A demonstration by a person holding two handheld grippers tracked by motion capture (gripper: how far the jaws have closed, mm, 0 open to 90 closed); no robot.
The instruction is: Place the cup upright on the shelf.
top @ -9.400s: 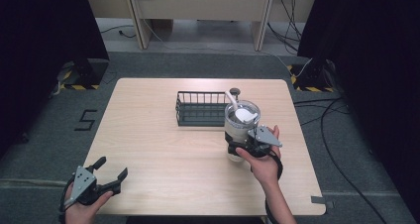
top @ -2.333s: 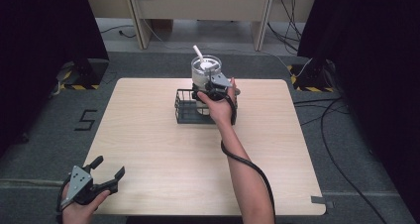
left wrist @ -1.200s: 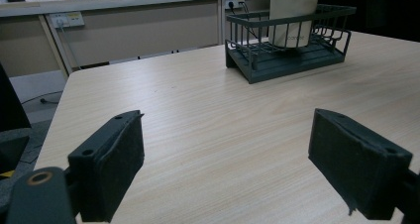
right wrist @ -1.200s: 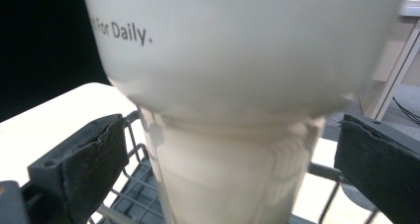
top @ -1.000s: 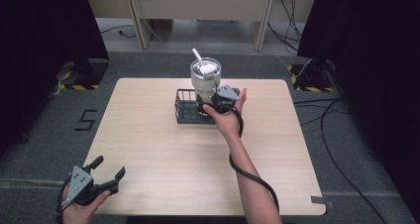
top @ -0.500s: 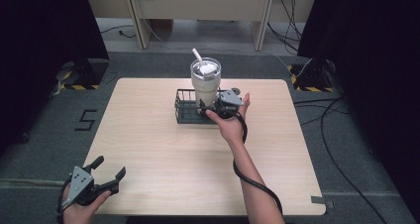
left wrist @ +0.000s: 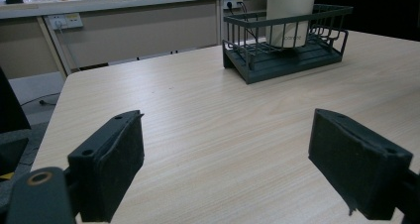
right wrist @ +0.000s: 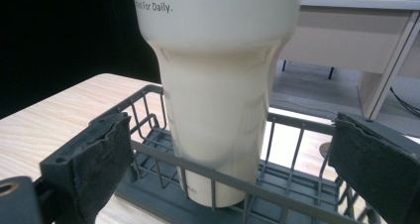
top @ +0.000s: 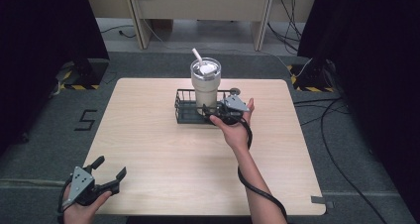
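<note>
Cream tumbler [top: 206, 86] now standing upright in the wire rack [top: 185, 112] near the table's far edge, no longer gripped near the right edge, right gripper [top: 221, 116] released with jaws spread, drawn back just beside the rack

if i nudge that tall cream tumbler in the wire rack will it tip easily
Probably fairly tippy: the tumbler is tall, wider at the top than at its narrow base, and rises well above the rack. The low rack wall would likely catch only its foot. Its smooth wall looks slippery for the open right tool.
</note>
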